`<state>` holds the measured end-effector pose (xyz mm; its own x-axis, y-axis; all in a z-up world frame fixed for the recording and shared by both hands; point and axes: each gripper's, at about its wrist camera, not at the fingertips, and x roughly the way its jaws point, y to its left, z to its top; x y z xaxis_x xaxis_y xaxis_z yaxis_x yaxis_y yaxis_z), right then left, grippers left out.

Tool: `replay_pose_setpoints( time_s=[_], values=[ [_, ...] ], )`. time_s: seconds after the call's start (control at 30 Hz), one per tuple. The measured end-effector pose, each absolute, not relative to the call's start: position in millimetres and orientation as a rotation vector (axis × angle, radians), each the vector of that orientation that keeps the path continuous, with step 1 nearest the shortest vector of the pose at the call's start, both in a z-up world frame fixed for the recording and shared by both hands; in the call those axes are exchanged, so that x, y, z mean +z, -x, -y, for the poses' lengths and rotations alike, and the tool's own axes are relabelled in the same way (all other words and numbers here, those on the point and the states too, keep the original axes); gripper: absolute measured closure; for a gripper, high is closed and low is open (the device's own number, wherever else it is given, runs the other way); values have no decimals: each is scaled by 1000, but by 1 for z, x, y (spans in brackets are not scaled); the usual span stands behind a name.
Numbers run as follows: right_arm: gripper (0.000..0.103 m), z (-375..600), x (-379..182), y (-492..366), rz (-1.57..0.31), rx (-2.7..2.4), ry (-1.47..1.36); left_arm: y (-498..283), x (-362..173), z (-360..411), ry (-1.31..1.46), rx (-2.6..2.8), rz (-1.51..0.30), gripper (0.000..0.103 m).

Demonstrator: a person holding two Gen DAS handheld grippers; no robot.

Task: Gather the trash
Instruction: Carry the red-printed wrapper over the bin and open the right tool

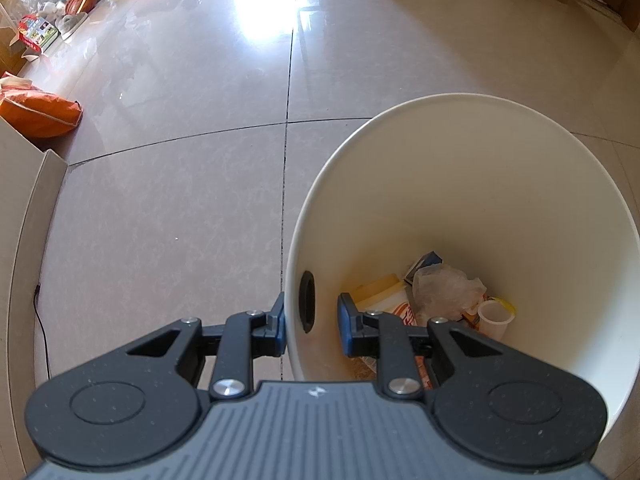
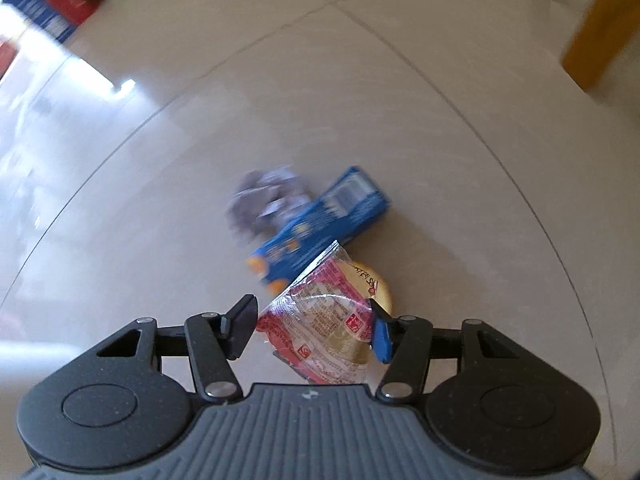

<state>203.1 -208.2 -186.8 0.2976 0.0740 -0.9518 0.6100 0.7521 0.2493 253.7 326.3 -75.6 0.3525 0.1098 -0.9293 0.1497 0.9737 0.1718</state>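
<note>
Right gripper [image 2: 314, 326] sits low over the floor, jaws spread wide, and the red snack packet [image 2: 326, 326] lies right between them, one blue pad touching its edge and the other just beside it. To do this well: squeeze on the packet's crinkled middle, not the slippery clear corner, and lift straight up so it clears the blue carton [image 2: 320, 224] just beyond. Behind that carton sits a grey crumpled wrapper [image 2: 264, 202], blurred, and 1 yellow round thing [image 2: 380, 286] peeks from under the packet, too hidden to name. Over on the other side, the left gripper [image 1: 312, 330] straddles the wall of the white bin [image 1: 460, 128], 1 pad outside, 1 inside; the jaws look partly apart, and whether they pinch the rim I cannot tell. The bin already holds trash: a plastic bag [image 1: 444, 288], a small white cup [image 1: 494, 318], cartons
</note>
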Motion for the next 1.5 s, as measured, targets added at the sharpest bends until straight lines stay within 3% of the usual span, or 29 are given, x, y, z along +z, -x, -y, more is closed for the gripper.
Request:
replay_pose_setpoints(
  time_s=[0.3, 0.53, 0.8, 0.97, 1.0, 1.03, 1.07, 1.5],
  values=[
    [41, 119, -97, -207, -1237, -78, -419, -252, -77, -323, -270, -28, -1207, 81],
    [40, 29, -12, -217, -1158, 197, -189, -251, -77, -323, -269, -28, -1204, 81],
    [40, -47, 48, -227, -1062, 406, -75, -252, -77, -324, -247, -27, -1208, 81],
    [34, -86, 57, -240, -1036, 473, -47, -251, -76, -326, -251, -32, -1206, 81],
    [30, -91, 56, -240, -1030, 474, -45, -251, -76, -326, -251, -32, -1207, 81],
    [17, -95, 56, -239, -1026, 473, -43, -252, -76, -326, -248, -31, -1208, 81],
    [11, -99, 54, -239, -1015, 476, -37, -252, -76, -326, -245, -31, -1208, 81],
    [6, -71, 45, -232, -967, 415, 3, -252, -75, -325, -252, -31, -1208, 81]
  ],
)
